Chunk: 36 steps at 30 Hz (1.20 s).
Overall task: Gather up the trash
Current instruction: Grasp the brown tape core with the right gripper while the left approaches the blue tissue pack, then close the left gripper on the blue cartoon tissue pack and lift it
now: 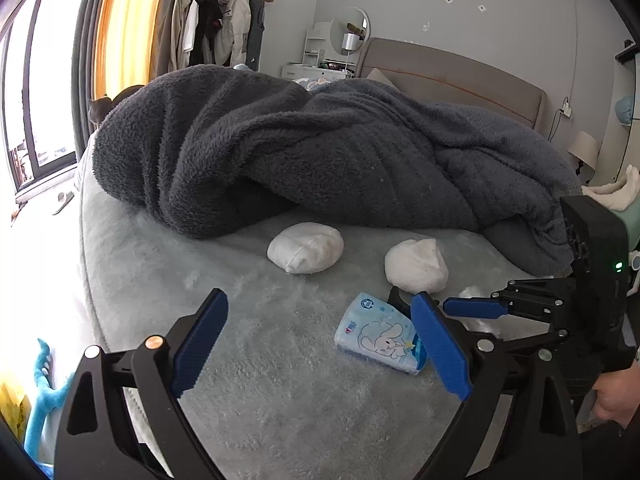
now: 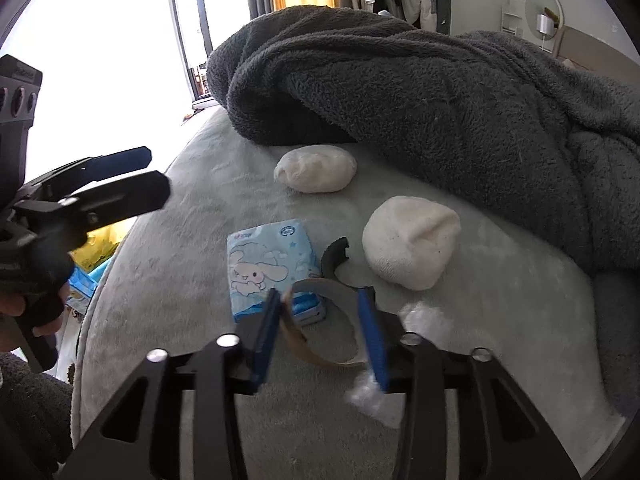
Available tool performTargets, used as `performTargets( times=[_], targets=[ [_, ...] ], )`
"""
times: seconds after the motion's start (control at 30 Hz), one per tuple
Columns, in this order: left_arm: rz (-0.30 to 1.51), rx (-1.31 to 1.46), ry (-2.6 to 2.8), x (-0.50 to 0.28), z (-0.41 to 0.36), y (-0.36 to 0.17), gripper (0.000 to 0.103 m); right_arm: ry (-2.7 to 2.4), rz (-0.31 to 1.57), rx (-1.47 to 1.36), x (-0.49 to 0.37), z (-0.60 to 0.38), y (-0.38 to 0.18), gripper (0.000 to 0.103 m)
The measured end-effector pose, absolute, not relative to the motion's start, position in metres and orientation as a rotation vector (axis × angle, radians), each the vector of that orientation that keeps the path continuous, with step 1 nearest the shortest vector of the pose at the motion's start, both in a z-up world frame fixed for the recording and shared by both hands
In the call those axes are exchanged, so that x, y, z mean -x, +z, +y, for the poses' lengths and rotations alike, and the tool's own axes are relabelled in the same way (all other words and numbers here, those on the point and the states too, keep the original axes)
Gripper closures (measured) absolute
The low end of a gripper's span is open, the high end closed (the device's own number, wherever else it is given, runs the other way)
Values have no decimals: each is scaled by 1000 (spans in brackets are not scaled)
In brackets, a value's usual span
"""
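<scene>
Grey blanket [image 2: 440,92] heaped on the bed [image 2: 168,248] beyond the right gripper [image 2: 320,332], its jaws closing around a tape-roll ring [image 2: 320,292], contact unclear. Tissue pack [image 1: 380,334] sits ahead of the wide-apart left gripper [image 1: 320,344].

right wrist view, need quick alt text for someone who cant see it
The right gripper straddles a curled cardboard strip on a pale grey bed, its jaws apart. Just beyond lie a blue cartoon tissue pack, two white balled-up socks and a heaped dark blanket.
</scene>
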<state>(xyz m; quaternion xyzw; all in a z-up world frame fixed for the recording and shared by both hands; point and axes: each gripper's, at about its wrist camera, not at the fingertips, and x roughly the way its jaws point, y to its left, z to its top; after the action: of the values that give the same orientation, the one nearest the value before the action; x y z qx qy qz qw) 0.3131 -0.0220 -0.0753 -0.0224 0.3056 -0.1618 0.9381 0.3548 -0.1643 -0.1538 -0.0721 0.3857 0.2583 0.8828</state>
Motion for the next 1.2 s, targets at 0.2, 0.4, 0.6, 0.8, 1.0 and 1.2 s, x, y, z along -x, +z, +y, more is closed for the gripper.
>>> performTargets(
  times=[0.2,0.4,0.6,0.8,1.0,1.2],
  targets=[
    [630,50,-354,-317,-28,-80,9,562,782,70,-353,-179,-145,77],
    [643,41,-351,-321,-36,-86,9,619,813,37,-353,-183,-148,82],
    [649,25,-350,-323,-42,-89,9,645,858,101,-348,-172,-158,82],
    [646,-2,-370,-325,-47,-92,9,672,863,84,-346,-174,-164,98],
    [657,23,-436,-331,-48,-96,7,692,824,-62,-347,-198,-150,99],
    [704,-58,-488,-332,-74,-110,7,734,789,-238,-346,-228,-139,99]
  ],
)
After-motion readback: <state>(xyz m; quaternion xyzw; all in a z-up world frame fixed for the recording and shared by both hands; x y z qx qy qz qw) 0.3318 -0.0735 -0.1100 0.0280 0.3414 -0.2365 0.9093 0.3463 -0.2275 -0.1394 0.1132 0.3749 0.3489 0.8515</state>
